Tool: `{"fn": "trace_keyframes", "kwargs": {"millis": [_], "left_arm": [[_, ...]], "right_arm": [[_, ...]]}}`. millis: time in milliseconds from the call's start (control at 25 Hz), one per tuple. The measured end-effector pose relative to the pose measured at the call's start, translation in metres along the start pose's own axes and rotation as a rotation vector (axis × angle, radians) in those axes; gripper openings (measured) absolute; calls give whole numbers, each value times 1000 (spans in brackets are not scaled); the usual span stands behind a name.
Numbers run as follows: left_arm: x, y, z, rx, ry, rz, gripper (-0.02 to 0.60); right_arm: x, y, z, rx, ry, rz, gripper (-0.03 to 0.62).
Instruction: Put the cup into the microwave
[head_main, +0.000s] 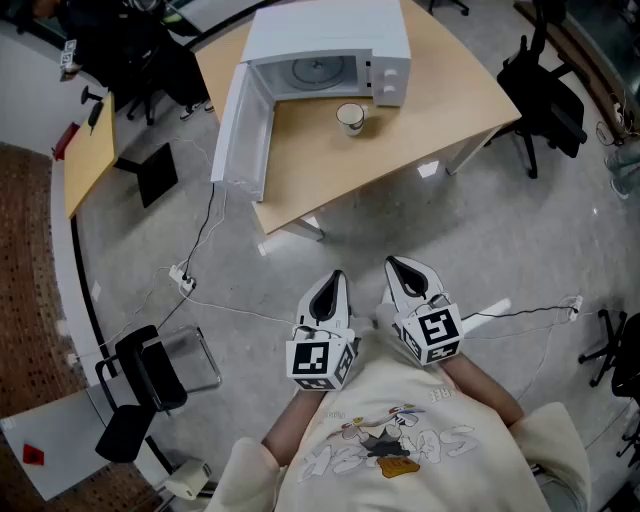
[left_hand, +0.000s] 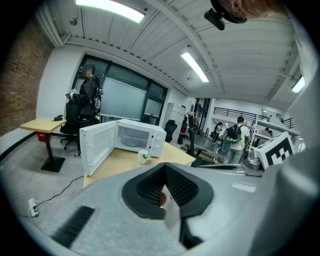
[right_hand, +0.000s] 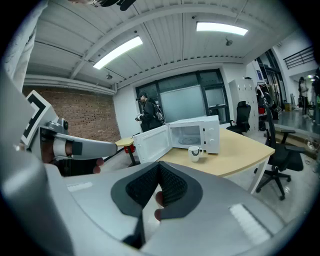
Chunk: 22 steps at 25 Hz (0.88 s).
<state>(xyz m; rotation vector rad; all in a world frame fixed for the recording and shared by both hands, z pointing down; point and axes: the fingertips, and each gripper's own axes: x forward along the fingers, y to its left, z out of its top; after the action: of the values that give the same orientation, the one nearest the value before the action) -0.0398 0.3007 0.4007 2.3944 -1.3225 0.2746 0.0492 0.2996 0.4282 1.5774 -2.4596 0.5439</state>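
Standing back from the table, both grippers low over the grey floor, side by side and just apart, aimed slightly downward toward the table's near edge.

On the left gripper: fully closed, ribbed black pads pressed together in a narrow V, gripping nothing and touching nothing.

On the right gripper: likewise closed, pads meeting flat against each other, nothing between them.

As for the cup: white, upright on the table, toward the far edge, just in front of the microwave and below its control panel, near it but not touching. Well apart from both grippers.

As for the microwave: set at the table's far edge, with its door swung wide open along the left edge and the glass turntable showing in the cavity.

In both gripper views, cup and open microwave straight ahead beyond the closed tips.

Also around: a black office chair off the table's right corner, and a thin cable trailing over the floor off the left edge.
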Motion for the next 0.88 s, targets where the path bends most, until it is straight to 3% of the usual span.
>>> {"fn": "trace_keyframes", "kwargs": {"millis": [400, 640, 760, 880], "left_arm": [[5, -4, -2, -22, 9, 8, 3], [10, -15, -15, -44, 24, 35, 3], [15, -17, -20, -66, 24, 52, 3], [26, -13, -15, -73, 21, 56, 3]], "right_arm": [[-5, -24, -3, 29, 11, -30, 5], [1, -32, -1, 89, -2, 39, 8], [6, -32, 3, 63, -12, 75, 114], [14, -37, 3, 36, 4, 71, 119]]}}
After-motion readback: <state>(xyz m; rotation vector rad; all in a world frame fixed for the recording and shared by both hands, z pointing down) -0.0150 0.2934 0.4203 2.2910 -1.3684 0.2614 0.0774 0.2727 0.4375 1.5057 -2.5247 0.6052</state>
